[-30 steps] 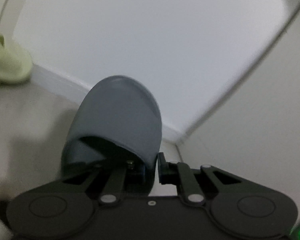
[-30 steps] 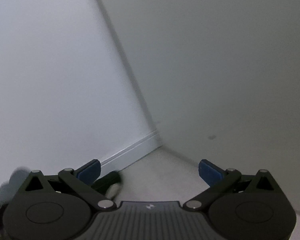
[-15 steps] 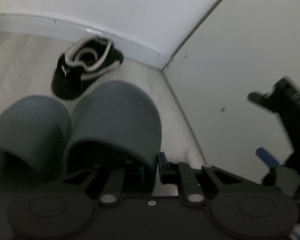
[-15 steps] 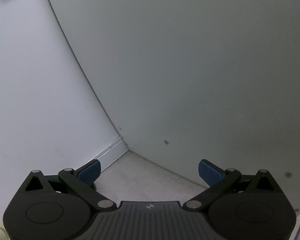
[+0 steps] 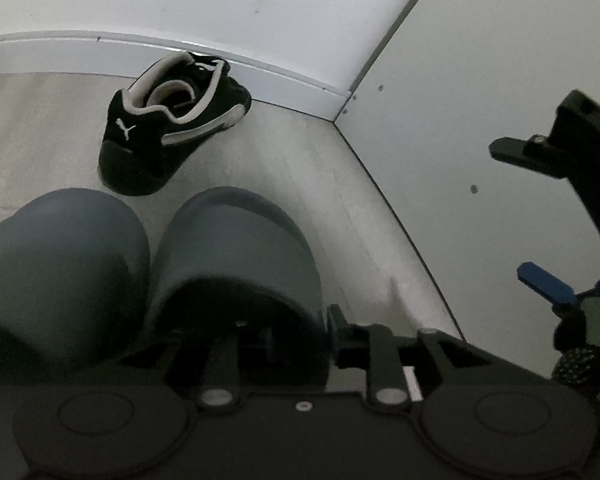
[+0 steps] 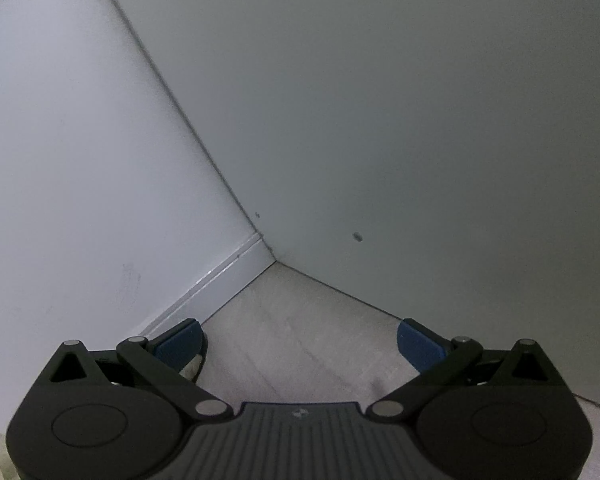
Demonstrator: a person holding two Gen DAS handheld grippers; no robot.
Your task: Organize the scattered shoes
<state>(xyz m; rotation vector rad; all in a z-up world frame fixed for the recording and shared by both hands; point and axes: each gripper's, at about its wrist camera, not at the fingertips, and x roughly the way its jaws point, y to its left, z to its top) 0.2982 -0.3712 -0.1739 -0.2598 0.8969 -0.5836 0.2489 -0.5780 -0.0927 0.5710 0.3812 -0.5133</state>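
1. My left gripper [image 5: 296, 330] is pinched on the side wall of a blue-grey, soft, closed-toe slipper [image 5: 240, 256], low over the pale floor [image 5: 308, 168] beside its matching slipper [image 5: 60, 264].
2. My right gripper [image 6: 300, 342] is spread, empty.
3. I judge the slipper light and pliable; its wall folds, so the thicker rim is the better hold.
4. A black suede sneaker with white trim [image 5: 172, 124] lies by the baseboard.

a white leaping-cat puma emblem marks the heel of the black suede sneaker with white trim [image 5: 172, 128] lying by the baseboard; no readable words or numbers anywhere else.
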